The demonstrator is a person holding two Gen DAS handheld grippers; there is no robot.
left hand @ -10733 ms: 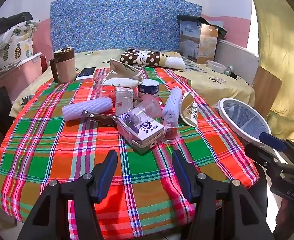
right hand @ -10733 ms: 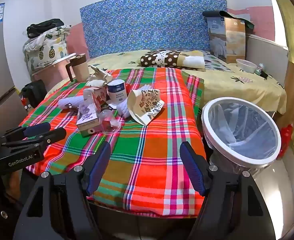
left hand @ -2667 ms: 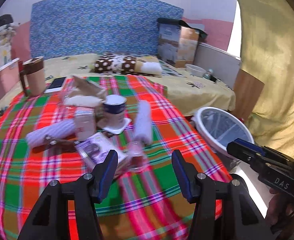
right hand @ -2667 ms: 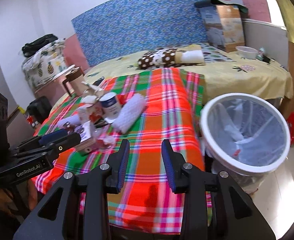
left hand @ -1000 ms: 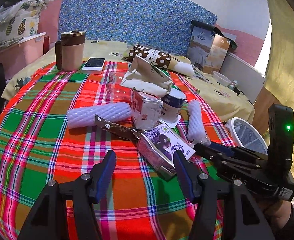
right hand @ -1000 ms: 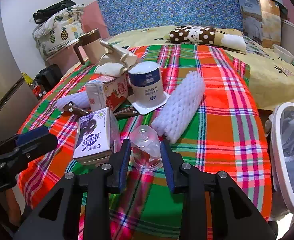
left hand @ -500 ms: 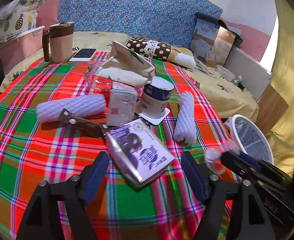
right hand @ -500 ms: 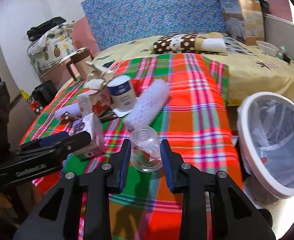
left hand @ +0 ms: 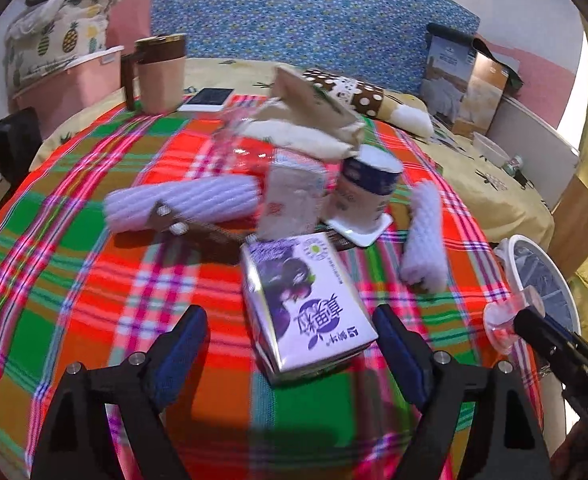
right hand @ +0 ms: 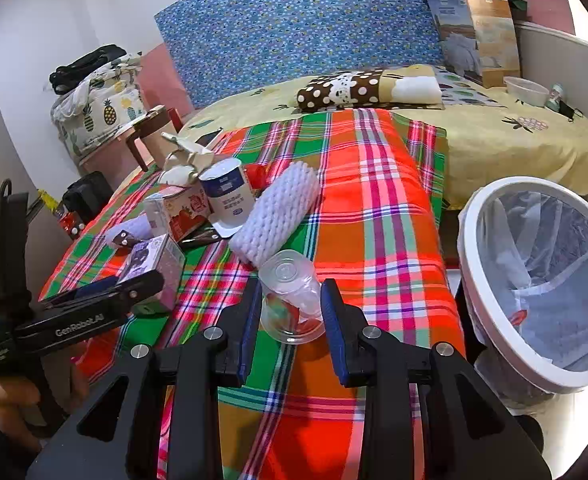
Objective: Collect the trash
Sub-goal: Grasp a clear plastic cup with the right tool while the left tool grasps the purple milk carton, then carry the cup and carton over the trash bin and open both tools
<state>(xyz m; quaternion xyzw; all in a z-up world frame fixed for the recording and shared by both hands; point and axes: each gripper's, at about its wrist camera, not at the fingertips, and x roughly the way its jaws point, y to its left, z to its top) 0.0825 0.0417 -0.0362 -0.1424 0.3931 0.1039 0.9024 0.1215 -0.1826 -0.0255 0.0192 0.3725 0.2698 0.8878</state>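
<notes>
Right gripper (right hand: 291, 306), fingers pinching a clear plastic cup (right hand: 291, 298) above the near plaid tablecloth (right hand: 378, 216), left of the white bin (right hand: 534, 280); left gripper (left hand: 290, 350), fingers spread either side of the purple carton (left hand: 306, 300) lying on the cloth

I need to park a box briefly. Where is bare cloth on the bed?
Free: the plaid cloth between the foam sleeve and the trash bin. Crowded: around the yogurt cup and purple carton.
</notes>
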